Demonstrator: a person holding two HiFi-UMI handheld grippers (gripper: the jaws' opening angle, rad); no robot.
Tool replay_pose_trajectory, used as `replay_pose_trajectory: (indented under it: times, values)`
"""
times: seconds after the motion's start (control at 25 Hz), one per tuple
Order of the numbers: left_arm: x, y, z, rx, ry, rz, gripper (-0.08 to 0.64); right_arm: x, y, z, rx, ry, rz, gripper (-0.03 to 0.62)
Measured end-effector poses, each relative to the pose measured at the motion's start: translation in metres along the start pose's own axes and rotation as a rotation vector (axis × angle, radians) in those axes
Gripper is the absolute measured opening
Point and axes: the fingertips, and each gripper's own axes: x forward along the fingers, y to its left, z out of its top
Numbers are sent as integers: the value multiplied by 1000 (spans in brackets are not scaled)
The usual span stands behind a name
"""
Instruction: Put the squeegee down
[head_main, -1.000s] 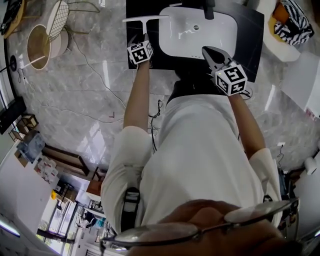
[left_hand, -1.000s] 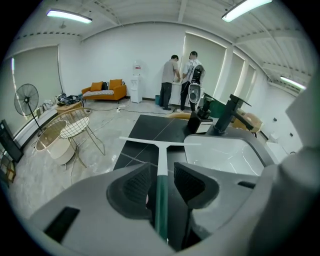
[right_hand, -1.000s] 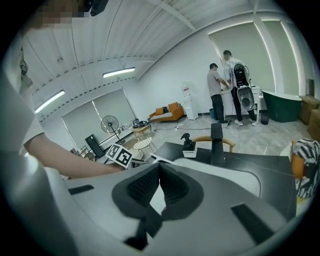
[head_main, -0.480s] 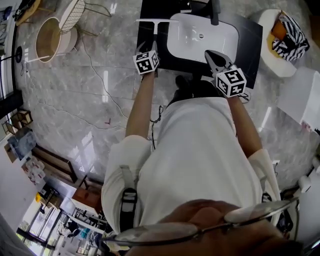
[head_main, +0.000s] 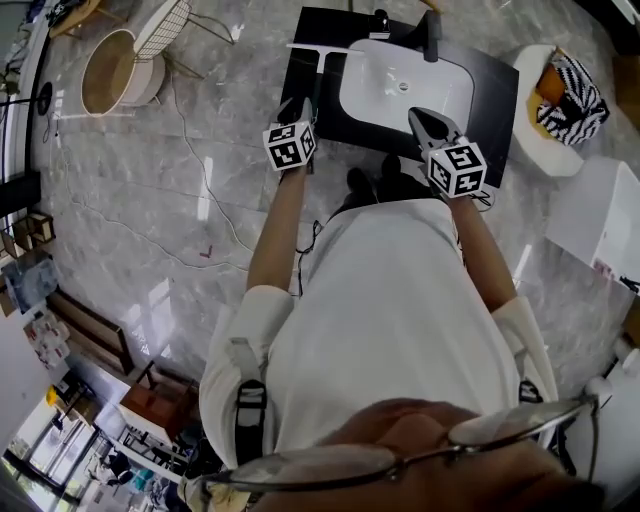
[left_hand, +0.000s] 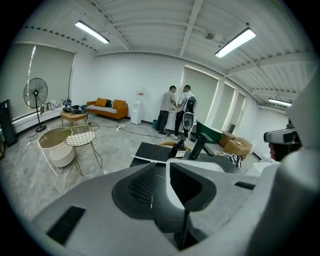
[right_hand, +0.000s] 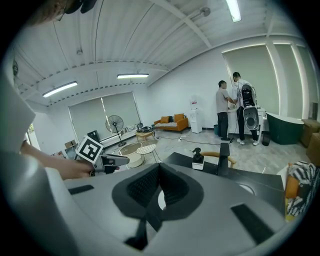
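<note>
Lying flat on the black bench (head_main: 500, 95), the squeegee (head_main: 318, 48) rests just left of the white basin (head_main: 400, 85). Its pale blade is near the bench's far edge and its handle runs back toward the person. The left hand-held gripper (left_hand: 162, 168) is held above the bench's near left corner, apart from the squeegee. Its jaws have just been closing and now stand at a narrow gap with nothing between them. The right hand-held gripper (right_hand: 159, 165) is held over the basin's near rim, its jaw tips brought together and empty. A dark faucet (head_main: 432, 35) and a soap dispenser (head_main: 380, 20) stand behind the basin.
</note>
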Motion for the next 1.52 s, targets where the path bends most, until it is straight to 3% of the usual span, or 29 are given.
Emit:
replay_pose_trajectory:
  times: [0.44,0.96,1.2,1.52]
  values:
    - [-56,-36,44,8,-147,-37,66,-9,1,18,-53,-20,55,6]
    - [-117,-97,89,5,-299,-21,9,-47,-10,72,-84,-88,189,6]
    - [-133,-119,100,10,-348,-64,5,-56,-11,82,-115,-114,242,6]
    - [-140,-128,107,17,-371,-63,5,-62,-9,90,-150,-140,272,6]
